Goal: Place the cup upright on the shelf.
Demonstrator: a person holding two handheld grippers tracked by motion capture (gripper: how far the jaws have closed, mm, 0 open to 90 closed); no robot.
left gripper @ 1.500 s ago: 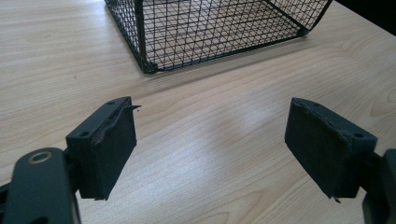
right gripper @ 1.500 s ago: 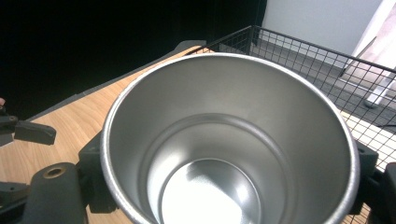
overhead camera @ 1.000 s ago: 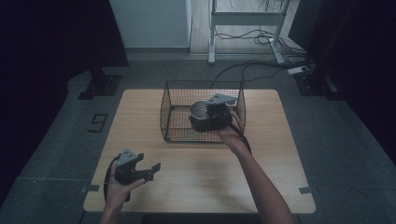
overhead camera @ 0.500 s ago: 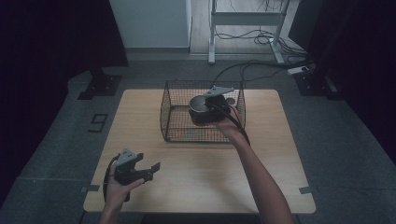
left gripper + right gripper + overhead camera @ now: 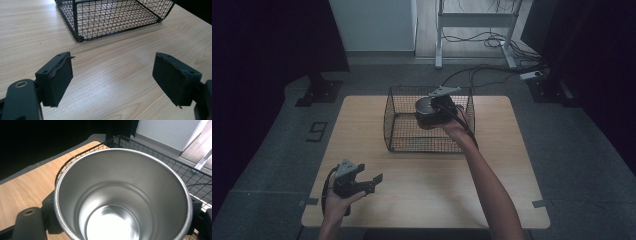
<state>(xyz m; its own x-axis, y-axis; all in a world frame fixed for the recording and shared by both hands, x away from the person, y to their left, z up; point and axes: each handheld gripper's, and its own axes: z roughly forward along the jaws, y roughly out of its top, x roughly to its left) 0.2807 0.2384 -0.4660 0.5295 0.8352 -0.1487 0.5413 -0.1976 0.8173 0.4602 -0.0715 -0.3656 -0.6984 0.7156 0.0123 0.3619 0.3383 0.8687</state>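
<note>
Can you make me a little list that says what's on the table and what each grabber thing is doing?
table: light wooden table
basket: black wire mesh basket, on the table's far half
cup: shiny round steel cup, empty, held upright above the basket
right gripper: right gripper shut on the cup, jaws on either side
left gripper: left gripper open, nothing between its jaws, near the table's front left corner

The steel cup (image 5: 122, 195) hides the right gripper (image 5: 120, 220) pads; its base is cropped.
</note>
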